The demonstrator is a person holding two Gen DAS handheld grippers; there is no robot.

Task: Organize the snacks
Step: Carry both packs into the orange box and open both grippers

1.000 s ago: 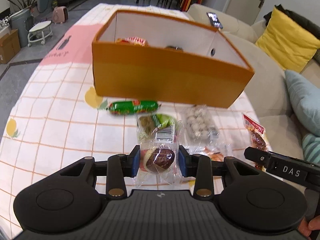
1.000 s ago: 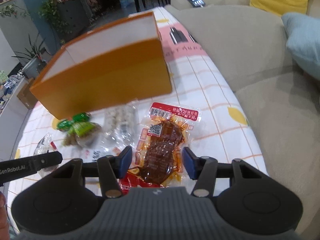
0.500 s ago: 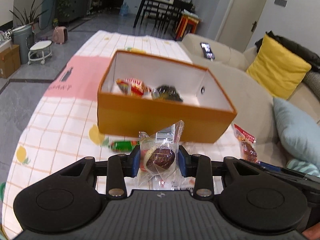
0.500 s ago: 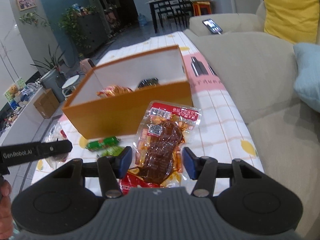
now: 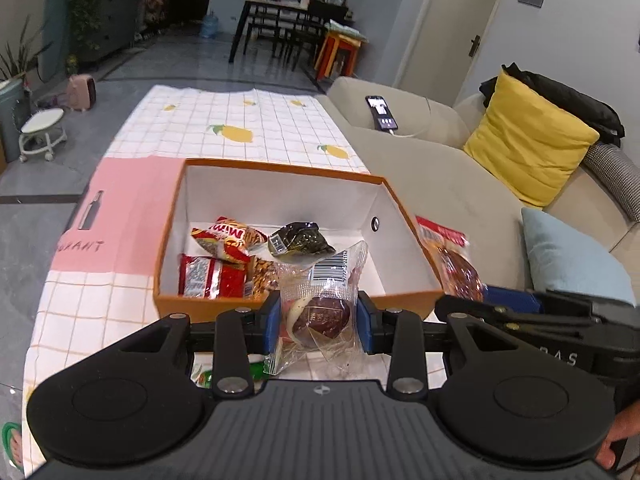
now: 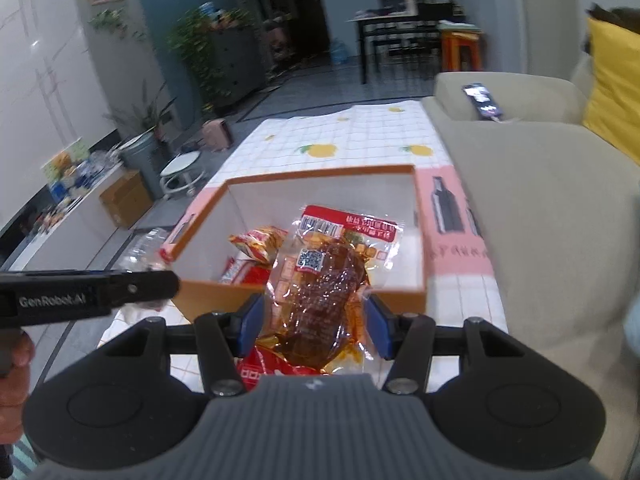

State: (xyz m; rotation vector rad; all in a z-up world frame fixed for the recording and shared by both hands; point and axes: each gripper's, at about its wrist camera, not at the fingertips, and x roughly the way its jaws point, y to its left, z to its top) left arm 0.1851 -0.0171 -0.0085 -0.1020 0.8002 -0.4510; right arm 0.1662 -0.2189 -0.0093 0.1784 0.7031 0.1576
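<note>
Left gripper (image 5: 318, 322) and right gripper (image 6: 314, 322) lifted packets off tablecloth, now above orange box (image 5: 280, 305); interior visible.

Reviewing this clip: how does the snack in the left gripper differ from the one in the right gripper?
The left gripper holds a round dark pastry in a plain clear wrapper with a barcode; the right gripper holds a flat reddish-brown meat snack in a pouch with a red printed header. The pastry is compact and sits mostly between the fingers; the meat snack is longer and sticks out well beyond them. Both are clamped in see-through packaging and held up near the orange box.
</note>
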